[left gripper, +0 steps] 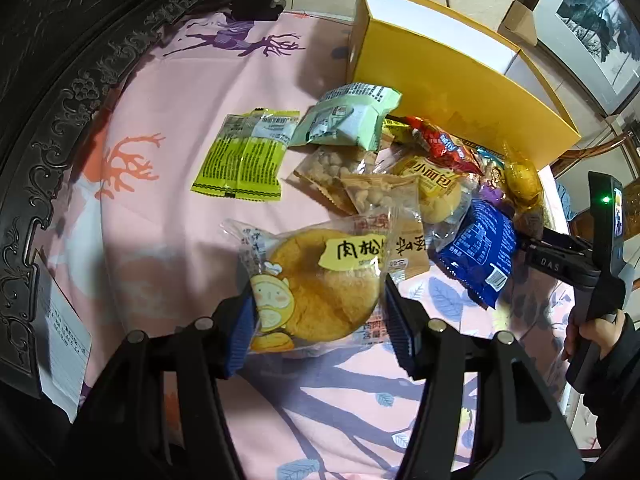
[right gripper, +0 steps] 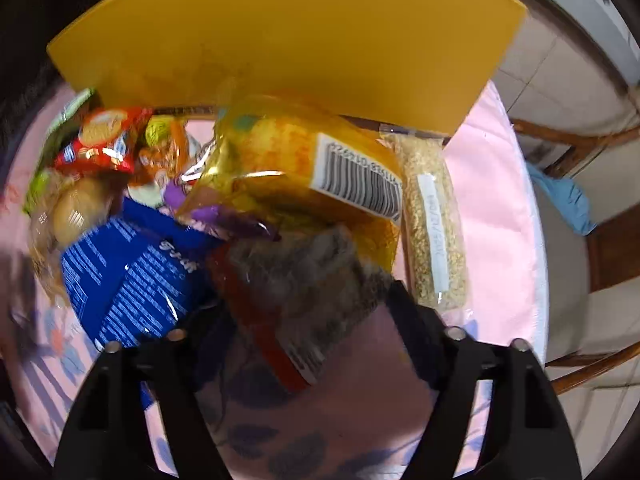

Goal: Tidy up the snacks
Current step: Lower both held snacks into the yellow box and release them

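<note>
Right wrist view is smearing badly with motion blur; print on most wrappers is unreadable. The right gripper (right gripper: 304, 300) is sitting low in frame, jaws partly apart, with a clear packet (right gripper: 288, 288) of dark grey-brown filling and a red edge strip lying between them. Whether the pads are pressing on it I cannot tell: the left finger is hiding behind a blue pouch (right gripper: 132, 272), and the packet's near end is melting into blur. A glossy amber bag (right gripper: 292, 168) with a white barcode label is overlapping the packet's far end. Beside it, a long clear grain bar (right gripper: 434, 224) is lying flat on the pink cloth (right gripper: 492, 200). A yellow box (right gripper: 280, 32) is filling the top of the frame, its upper part cut off.

Left wrist view is sharper. The left gripper (left gripper: 320, 320) is standing about half open, ribbed blue pads (left gripper: 240, 332) pressing both sides of a round cake (left gripper: 320, 284) in crinkly clear film with a yellow label and cartoon face; the cake's near rim is hiding behind the fingers. The snack pile is lying beyond it on the cloth, against the box: a green sachet (left gripper: 244, 156), a mint pack (left gripper: 348, 116), nut packets (left gripper: 360, 184), a red wrapper (left gripper: 440, 144). A person's hand (left gripper: 596, 332) is showing at the right edge, partly cropped.
</note>
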The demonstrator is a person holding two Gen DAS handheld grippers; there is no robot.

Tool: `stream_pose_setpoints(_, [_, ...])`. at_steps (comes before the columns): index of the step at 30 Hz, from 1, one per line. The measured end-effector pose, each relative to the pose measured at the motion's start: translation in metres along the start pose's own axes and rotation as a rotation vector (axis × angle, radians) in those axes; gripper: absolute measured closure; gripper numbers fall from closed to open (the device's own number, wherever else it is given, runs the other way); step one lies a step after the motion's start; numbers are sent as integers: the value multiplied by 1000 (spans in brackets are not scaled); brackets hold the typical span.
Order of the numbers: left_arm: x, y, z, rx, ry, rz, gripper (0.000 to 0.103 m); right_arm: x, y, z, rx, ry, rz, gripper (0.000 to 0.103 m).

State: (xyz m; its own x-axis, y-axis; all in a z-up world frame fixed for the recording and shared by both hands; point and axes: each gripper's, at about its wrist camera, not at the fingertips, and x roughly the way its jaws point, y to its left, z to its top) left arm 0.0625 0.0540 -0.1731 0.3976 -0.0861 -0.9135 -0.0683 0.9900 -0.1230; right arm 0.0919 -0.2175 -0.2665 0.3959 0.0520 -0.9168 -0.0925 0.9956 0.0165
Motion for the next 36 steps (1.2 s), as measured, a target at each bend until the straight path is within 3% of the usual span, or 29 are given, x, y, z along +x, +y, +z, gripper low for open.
stream_pose_setpoints(4, [0,0,1,-6,1,-7,44,-13,-9,-8,47,-13,34,68])
stream_pose_setpoints(12, [-7,-13,7,38,-13,-28,44,-70,-25,-37,115,-90,122,69])
stream_pose_setpoints(19, [-14,-52,33,114,-42,-53,44,-88,-1,-33,68,-114,121,69])
stream_pose_setpoints(23, [-20,-75,70,127,-63,-81,44,-95,11,-2,44,-123,147,69])
stream_pose_setpoints(30, [-33,-120,149,183,-137,-99,44,-134,9,88,48,-237,134,69])
stream_pose_setpoints(36, [-32,-142,188,226,-156,-92,44,-139,10,133,45,-267,120,69])
